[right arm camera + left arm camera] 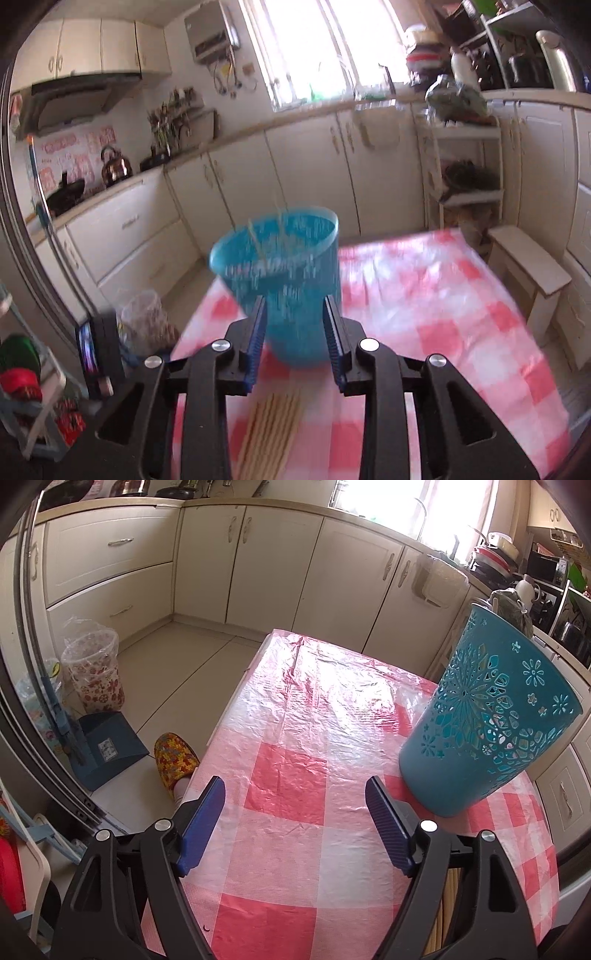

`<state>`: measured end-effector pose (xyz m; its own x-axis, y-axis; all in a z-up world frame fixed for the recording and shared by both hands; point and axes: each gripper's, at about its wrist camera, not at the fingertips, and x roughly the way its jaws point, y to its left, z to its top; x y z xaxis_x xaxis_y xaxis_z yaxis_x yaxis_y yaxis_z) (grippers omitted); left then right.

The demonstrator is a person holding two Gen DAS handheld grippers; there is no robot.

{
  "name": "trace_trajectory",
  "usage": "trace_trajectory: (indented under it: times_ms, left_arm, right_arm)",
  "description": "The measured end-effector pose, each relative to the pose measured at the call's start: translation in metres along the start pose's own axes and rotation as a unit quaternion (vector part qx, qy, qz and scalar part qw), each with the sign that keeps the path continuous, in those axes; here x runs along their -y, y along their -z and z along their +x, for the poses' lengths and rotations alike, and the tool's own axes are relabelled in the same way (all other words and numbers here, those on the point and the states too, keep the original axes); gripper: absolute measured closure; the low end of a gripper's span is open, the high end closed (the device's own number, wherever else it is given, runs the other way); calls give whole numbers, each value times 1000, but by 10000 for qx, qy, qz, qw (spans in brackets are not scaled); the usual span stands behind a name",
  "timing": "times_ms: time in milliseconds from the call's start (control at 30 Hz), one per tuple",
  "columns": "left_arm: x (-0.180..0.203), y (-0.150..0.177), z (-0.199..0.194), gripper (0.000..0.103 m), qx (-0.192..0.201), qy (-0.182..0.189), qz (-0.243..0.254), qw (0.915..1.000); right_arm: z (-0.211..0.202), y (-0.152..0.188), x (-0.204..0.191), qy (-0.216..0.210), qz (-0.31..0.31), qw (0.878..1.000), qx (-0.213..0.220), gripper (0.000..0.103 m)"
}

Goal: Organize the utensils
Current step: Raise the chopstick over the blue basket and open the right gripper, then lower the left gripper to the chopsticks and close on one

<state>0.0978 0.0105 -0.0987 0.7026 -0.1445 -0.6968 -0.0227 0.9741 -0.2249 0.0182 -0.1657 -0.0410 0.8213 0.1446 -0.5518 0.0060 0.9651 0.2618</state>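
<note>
Where checked plastic sheeting crinkles, a perforated teal holder (491,716) tapers.

The teal plastic holder (491,716) stands upright on my counter (295,738) with the red and white checked cover. Its wall has cut-out flower patterns, and it is wider at the rim. Two pale chopsticks (266,236) lean inside it, blurred. A bundle of light wooden chopsticks (273,428) lies flat on the counter, near the holder's base.
</note>
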Motion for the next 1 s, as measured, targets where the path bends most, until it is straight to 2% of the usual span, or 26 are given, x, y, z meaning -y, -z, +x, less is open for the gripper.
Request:
trace_trajectory:
  times_ms: [33,100,233,500,633,767,867,933,1000]
  left_arm:
    - [0,0,0,28,-5,-9,0,10000]
    - [0,0,1,27,-12,-24,-6,10000]
    - [-1,-1,1,26,-23,-30,-43,10000]
    - [-1,-1,1,26,-19,-9,-44,10000]
    - [-1,-1,1,25,-24,4,-26,10000]
    - [0,0,1,25,-32,29,-14,10000]
    - [3,0,1,25,-364,232,109,9990]
    - [7,7,-5,25,-547,326,182,9978]
    - [18,19,-13,25,-713,352,465,9957]
  right_arm:
    - [9,13,-1,13,-29,9996,-293,80]
    - [28,32,-1,17,-1,9969,-786,81]
    - [54,40,-3,107,28,9931,-1172,86]
    - [68,57,-11,422,-282,9896,-1344,87]
    - [69,56,-13,536,-516,9880,-1350,92]
    - [72,55,-14,557,-958,9838,-1411,93]
    - [73,47,-2,720,-1150,9793,-1500,93]
    - [70,43,16,808,-1001,9802,-1503,93]
    - [66,42,31,761,-741,9837,-1454,94]
